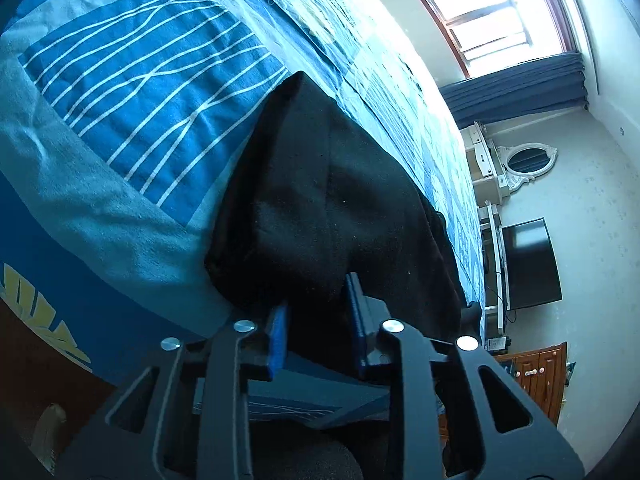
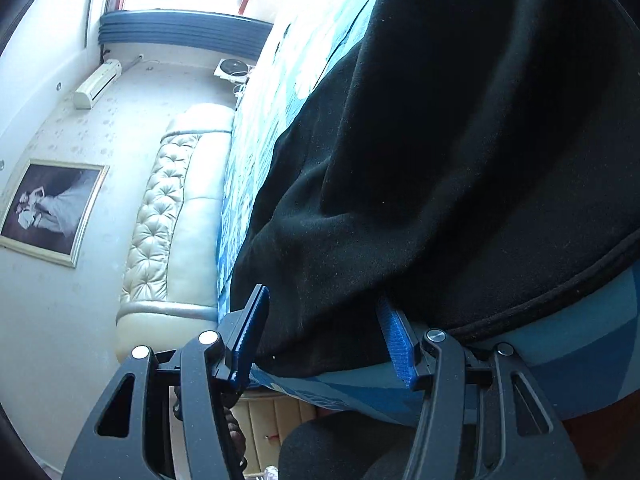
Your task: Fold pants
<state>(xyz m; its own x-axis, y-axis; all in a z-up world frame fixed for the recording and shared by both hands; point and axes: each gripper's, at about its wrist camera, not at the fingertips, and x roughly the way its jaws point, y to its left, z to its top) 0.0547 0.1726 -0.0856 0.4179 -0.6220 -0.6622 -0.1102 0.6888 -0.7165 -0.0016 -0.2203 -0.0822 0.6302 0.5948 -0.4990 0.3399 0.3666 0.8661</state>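
Both close, apparently tilted, bed [image 1: 132, 80] shared

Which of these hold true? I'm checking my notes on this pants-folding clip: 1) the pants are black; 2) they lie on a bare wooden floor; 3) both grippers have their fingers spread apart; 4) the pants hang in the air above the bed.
1) True: the pants are black.
2) False: they lie on a bed with blue patterned bedding.
3) True: the left gripper and the right gripper both have their jaws apart, with fabric between the fingers.
4) False: the pants rest on the bedding, near its edge.
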